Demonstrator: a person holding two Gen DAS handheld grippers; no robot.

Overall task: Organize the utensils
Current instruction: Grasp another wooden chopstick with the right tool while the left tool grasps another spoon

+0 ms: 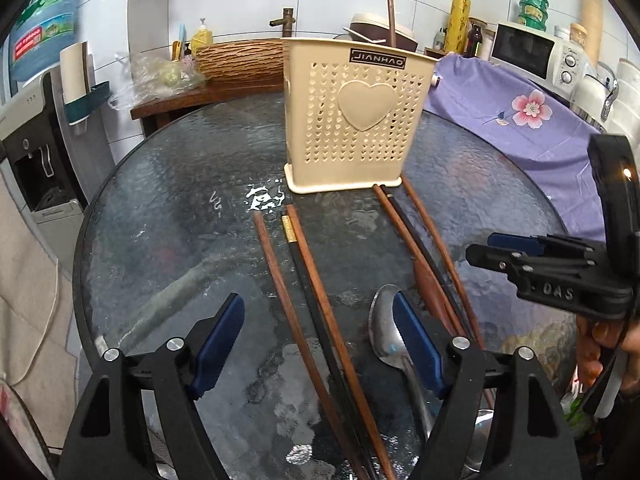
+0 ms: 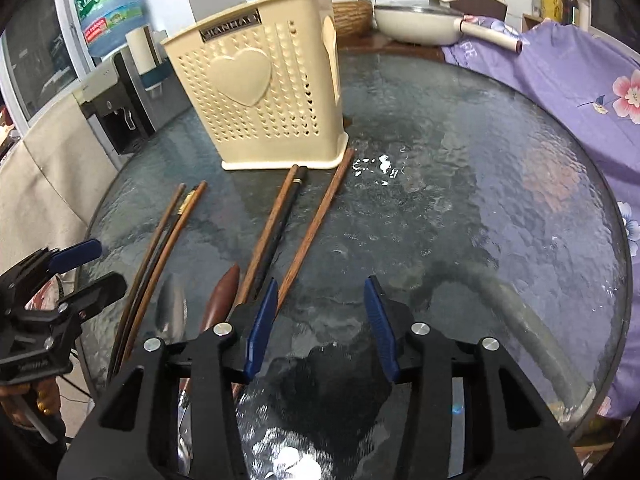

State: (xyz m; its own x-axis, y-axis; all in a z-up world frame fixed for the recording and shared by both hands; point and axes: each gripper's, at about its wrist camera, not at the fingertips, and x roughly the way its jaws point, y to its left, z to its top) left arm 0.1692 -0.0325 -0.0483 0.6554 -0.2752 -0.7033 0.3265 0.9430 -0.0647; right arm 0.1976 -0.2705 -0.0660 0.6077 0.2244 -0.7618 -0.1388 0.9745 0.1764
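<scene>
A cream perforated utensil holder [image 1: 352,120] with a heart stands upright on the round glass table [image 1: 180,208]; one brown stick rises from it. Several brown and black chopsticks [image 1: 308,300] lie on the glass in front of it, with a metal spoon [image 1: 386,328] and a brown wooden spoon [image 1: 430,284]. My left gripper [image 1: 318,340] is open and empty above the chopsticks, its right pad next to the metal spoon. My right gripper [image 2: 322,324] is open and empty over bare glass, just right of a brown chopstick [image 2: 316,232]. The holder [image 2: 264,92] also shows in the right wrist view.
A purple floral cloth [image 1: 520,120] covers things at the table's right. A wooden counter with a basket [image 1: 240,60], a white pan [image 2: 416,20] and a microwave [image 1: 532,52] stand behind. A water dispenser [image 1: 36,152] stands left of the table.
</scene>
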